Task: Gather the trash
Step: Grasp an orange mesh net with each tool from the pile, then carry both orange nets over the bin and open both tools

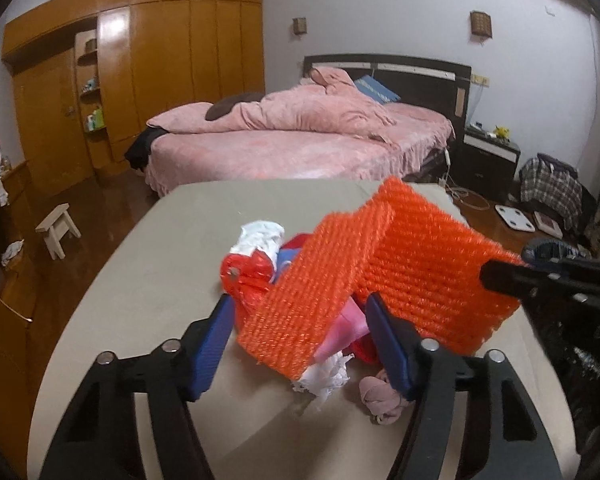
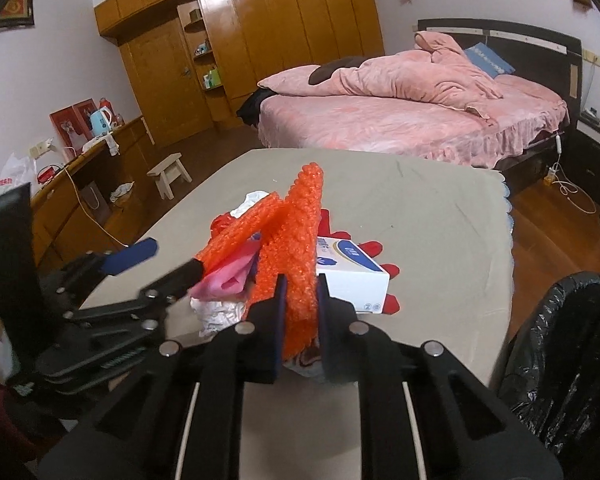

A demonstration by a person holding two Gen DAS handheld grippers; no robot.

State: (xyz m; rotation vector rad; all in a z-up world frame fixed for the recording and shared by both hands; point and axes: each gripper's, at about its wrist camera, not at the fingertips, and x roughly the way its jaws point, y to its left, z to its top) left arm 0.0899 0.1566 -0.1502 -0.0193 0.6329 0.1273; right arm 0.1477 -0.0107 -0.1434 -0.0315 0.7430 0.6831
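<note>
A pile of trash sits in the middle of a beige table (image 1: 148,264) in a bedroom, and a folded sheet of orange mesh (image 1: 380,272) stands up out of the pile. The right gripper (image 2: 300,312) is clamped on the near edge of this mesh, its blue pads pressed flat against both sides. The left gripper (image 1: 300,328) straddles the pile with its jaws partly apart; the other fold of mesh, a pink wrapper (image 1: 346,328) and white paper (image 1: 324,380) lie between its fingers, but the pads do not appear to be pressing on anything. To do this step well, the right hand should probably keep a firm pinch and lift the mesh straight up so that it peels clear of the lighter scraps, then swing it towards the bin; the left should close low, around the loose wrappers, and not on the same mesh, or the two hands would pull against each other. Only the right wrist view shows the bin (image 2: 564,344), lined with a black bag, just beside the table's right edge, and a white and blue box (image 2: 352,272) lying behind the mesh. Only the left wrist view shows the broad face of the mesh, a small pink crumple (image 1: 380,400) on the near side, and a red bag (image 1: 248,276) with white paper (image 1: 260,236) at the back of the pile.
</note>
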